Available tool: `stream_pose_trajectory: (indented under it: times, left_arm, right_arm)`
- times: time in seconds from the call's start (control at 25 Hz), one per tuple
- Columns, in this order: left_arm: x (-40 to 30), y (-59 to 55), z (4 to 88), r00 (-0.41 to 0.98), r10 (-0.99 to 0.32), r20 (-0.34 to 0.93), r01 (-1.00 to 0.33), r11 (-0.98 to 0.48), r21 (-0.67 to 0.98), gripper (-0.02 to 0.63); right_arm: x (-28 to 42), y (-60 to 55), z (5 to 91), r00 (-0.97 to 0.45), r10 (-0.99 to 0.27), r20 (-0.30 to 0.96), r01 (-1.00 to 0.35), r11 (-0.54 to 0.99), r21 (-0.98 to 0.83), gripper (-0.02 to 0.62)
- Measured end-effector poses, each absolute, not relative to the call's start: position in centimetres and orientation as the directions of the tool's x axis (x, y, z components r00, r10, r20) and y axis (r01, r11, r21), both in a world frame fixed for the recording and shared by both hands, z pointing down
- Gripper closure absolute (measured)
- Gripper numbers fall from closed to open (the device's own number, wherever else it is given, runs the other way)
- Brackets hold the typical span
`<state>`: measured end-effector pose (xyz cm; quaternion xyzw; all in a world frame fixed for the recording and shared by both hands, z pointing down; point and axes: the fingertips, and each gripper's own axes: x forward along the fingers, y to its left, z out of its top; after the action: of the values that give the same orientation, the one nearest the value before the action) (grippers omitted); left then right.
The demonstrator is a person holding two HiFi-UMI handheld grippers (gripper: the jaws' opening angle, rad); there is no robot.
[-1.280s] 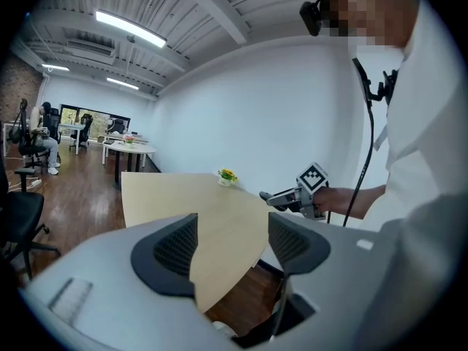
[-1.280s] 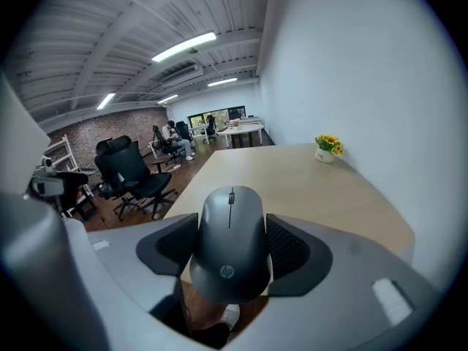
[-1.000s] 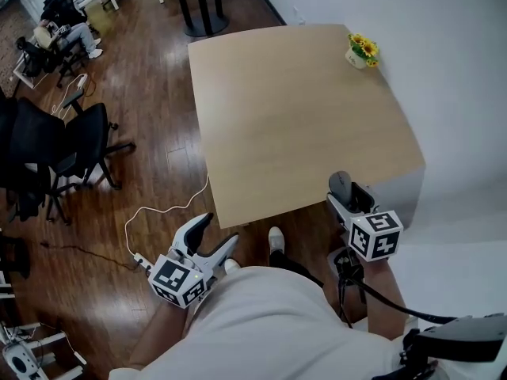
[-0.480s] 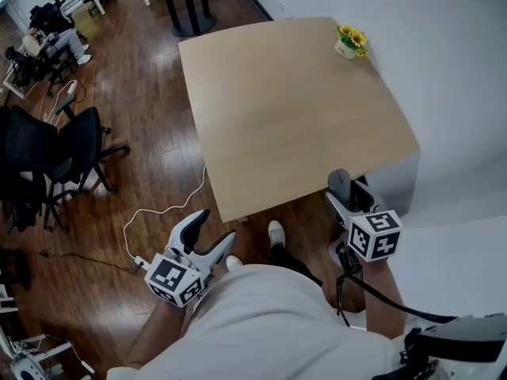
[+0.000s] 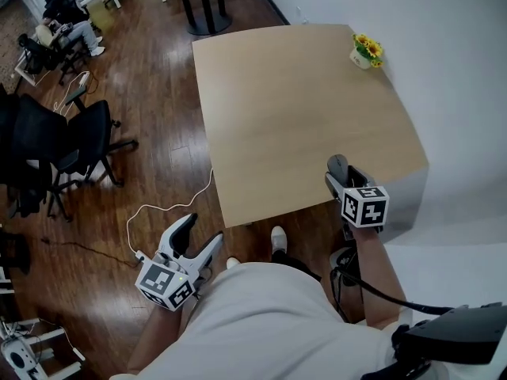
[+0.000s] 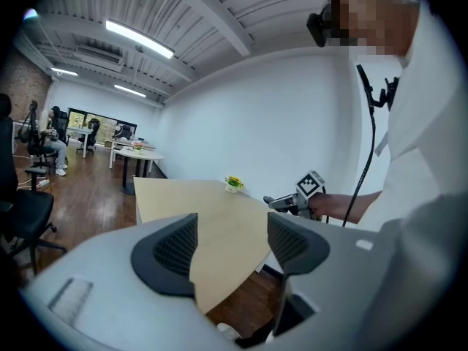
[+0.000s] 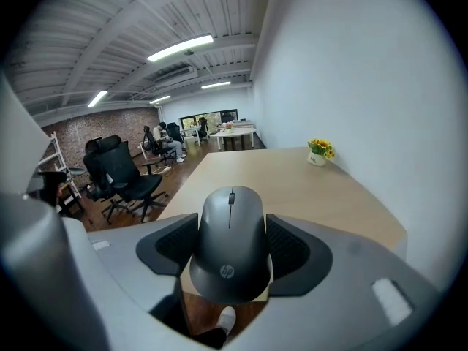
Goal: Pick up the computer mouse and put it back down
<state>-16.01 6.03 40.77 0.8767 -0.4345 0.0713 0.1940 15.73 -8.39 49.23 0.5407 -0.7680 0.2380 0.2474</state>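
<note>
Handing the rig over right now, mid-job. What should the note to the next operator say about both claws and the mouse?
Right claw: shut on the dark grey computer mouse, held in the air at the near edge of the light wooden table, by its right corner.
Left claw: open, empty, low at the person's left side over the brown wood floor.
Small pot of yellow flowers: at the table's far right corner, well away.
Done: mouse picked up.
Left: set it down on the table, then open the right claw.
</note>
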Motion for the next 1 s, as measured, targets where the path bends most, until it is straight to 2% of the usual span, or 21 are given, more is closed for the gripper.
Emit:
stream_pose_trajectory:
  times: [0.4,0.76,1.0]
  left_arm:
    - [-15.9,4.1,41.1,0.466,-0.804,0.37,-0.88,-0.375,0.292,0.325]
    - [-15.9,3.4,41.0,0.377,-0.827,0.417,-0.919,-0.28,0.277,0.325]
    - [-15.6,1.1,41.5,0.351,-0.842,0.411,-0.929,-0.258,0.265,0.325]
  right_arm:
    - [16.6,-22.1,62.2,-0.273,-0.626,0.73,-0.947,0.308,-0.09,0.301]
    - [17.1,-24.1,71.9,-0.204,-0.514,0.833,-0.949,0.312,-0.04,0.301]
    - [17.4,-25.5,73.6,-0.23,-0.505,0.832,-0.946,0.316,-0.069,0.296]
